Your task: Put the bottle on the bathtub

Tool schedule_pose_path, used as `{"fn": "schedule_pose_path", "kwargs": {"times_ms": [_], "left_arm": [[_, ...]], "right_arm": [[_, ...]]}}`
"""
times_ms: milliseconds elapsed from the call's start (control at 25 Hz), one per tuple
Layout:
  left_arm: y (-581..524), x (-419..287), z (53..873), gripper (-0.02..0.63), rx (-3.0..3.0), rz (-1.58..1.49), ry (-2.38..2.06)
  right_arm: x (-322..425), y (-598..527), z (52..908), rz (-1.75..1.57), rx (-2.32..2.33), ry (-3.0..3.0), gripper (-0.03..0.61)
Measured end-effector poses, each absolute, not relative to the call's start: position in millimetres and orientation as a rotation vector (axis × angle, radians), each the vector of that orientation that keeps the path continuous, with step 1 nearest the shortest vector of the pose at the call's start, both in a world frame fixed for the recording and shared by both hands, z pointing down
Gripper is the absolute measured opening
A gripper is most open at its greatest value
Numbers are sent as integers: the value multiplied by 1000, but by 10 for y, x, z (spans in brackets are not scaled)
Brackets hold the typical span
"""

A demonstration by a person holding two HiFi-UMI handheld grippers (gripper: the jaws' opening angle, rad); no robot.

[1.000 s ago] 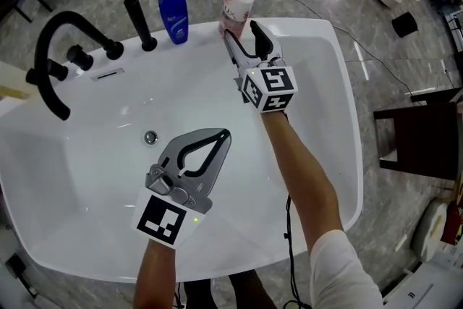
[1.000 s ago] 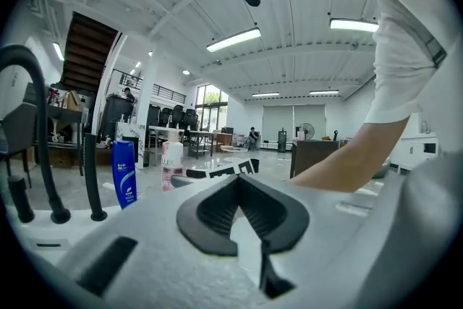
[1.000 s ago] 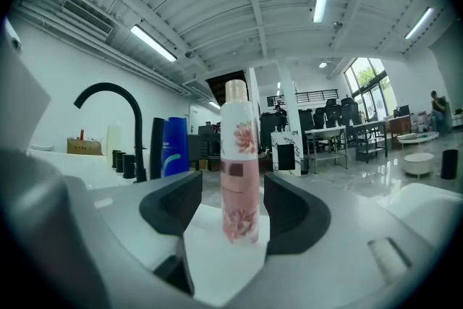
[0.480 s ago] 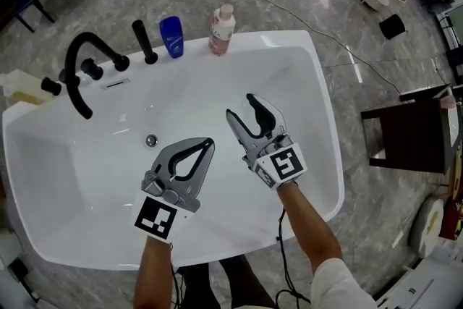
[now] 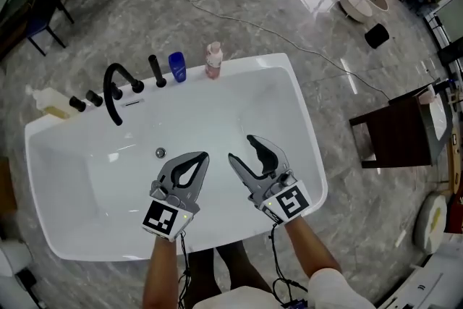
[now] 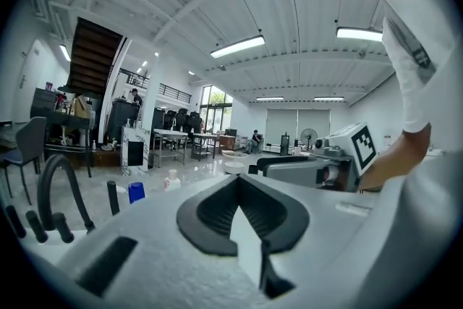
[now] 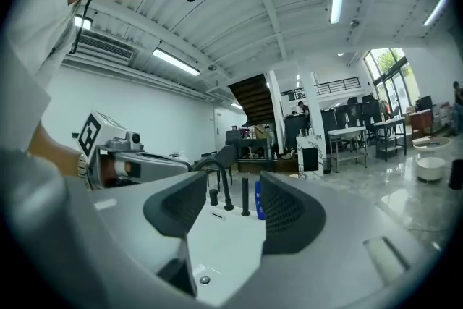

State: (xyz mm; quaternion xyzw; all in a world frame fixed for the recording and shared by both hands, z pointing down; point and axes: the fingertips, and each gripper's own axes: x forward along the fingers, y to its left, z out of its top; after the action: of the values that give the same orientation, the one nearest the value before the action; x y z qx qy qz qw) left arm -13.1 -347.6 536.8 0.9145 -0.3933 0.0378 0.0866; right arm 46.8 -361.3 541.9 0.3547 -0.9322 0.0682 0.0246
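Note:
A pink bottle (image 5: 213, 59) stands upright on the far rim of the white bathtub (image 5: 300, 119); the left gripper view shows this bottle (image 6: 172, 182) small and far off. My right gripper (image 5: 242, 149) is well back from it, over the tub's near side. It is open with nothing between its jaws, which have just been closing a little; the right gripper view shows the same gripper (image 7: 233, 184) empty. My left gripper (image 5: 205, 155) hovers beside it, shut and empty, its tips meeting in the left gripper view (image 6: 237, 179).
A blue bottle (image 5: 177, 66) stands left of the pink one, next to a black hand shower (image 5: 156, 71) and a black faucet (image 5: 114, 92). The drain (image 5: 160, 153) lies on the tub floor. A dark chair (image 5: 398, 134) stands to the right. A cable (image 5: 275, 25) runs across the marble floor.
My right gripper has left the pink bottle and drawn back to the tub's near side. Both grippers have risen, the tub looks smaller, and the bottle stays on the rim.

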Motion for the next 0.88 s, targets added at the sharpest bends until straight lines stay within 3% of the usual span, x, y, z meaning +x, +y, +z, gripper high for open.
{"fn": "schedule_pose_path", "kwargs": {"times_ms": [880], "left_arm": [[-2672,-278,4311,2,2728,170,-1103]], "right_arm": [[682,-2712,3670,225,1302,-2869,187]]}}
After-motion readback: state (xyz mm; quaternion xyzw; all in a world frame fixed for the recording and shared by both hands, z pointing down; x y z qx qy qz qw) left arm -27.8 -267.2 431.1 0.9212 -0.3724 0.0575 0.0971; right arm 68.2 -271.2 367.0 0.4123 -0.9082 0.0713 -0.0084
